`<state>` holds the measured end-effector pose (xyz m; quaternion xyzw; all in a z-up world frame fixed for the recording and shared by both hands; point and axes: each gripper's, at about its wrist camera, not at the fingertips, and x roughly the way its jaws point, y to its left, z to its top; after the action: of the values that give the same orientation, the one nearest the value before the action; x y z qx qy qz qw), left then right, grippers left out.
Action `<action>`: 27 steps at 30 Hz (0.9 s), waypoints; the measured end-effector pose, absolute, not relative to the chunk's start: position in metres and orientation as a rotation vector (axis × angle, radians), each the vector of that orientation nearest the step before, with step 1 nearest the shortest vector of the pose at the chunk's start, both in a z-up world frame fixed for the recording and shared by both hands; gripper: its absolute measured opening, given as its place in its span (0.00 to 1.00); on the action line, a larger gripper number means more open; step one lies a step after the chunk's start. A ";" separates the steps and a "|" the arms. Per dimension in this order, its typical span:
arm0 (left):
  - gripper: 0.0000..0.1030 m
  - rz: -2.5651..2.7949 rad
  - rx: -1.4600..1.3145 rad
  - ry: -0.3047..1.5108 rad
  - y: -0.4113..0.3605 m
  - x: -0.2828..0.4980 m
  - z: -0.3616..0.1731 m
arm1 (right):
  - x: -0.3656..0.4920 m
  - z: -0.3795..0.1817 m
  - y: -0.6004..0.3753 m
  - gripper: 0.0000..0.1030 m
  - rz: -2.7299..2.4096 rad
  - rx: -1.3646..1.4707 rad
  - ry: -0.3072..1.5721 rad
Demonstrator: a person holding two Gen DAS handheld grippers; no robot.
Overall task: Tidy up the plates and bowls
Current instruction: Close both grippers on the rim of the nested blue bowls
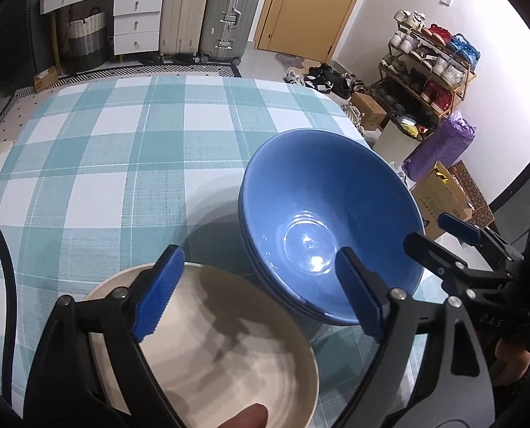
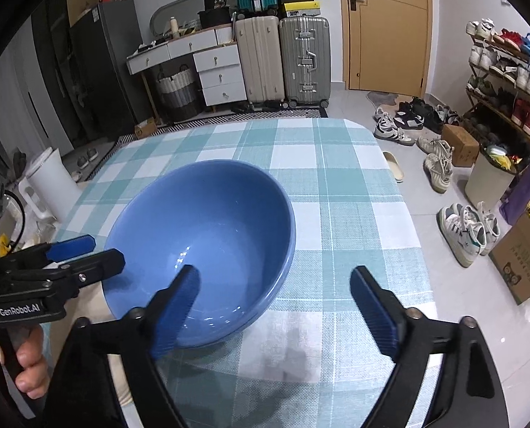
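Two sets of tongs, both spread wide and gripping nothing: left tongs [image 1: 261, 292] over the cream plate [image 1: 229, 342] at lower left. Right tongs [image 2: 275, 306] beside the blue bowls [image 2: 200, 235], stacked mid-frame on the checked bench [image 2: 354, 214].

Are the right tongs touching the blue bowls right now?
Cannot tell. In the right wrist view the right tongs stand open, one pad overlapping the blue bowls' rim, but no clear contact or gap shows.
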<state>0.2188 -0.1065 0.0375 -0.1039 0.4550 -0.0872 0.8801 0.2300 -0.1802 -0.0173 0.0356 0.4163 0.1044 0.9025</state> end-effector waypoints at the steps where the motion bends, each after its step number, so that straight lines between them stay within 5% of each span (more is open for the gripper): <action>1: 0.89 -0.182 -0.218 0.949 -0.107 0.220 0.037 | 0.229 -0.017 -0.181 0.94 0.211 0.074 0.856; 4: 0.99 -0.180 -0.224 0.946 -0.109 0.223 0.034 | 0.229 -0.020 -0.182 0.97 0.199 0.082 0.846; 18: 0.99 -0.156 -0.312 0.976 -0.105 0.241 0.011 | 0.239 -0.041 -0.195 0.97 0.235 0.239 0.866; 21: 0.90 -0.166 -0.316 0.981 -0.106 0.245 0.007 | 0.240 -0.044 -0.197 0.96 0.242 0.257 0.866; 27: 0.61 -0.211 -0.318 0.976 -0.111 0.244 0.005 | 0.244 -0.050 -0.195 0.70 0.273 0.279 0.893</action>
<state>0.2442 -0.1109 0.0045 -0.1517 0.4658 -0.1006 0.8660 0.2442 -0.1948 -0.0504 0.1340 0.4290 0.1314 0.8836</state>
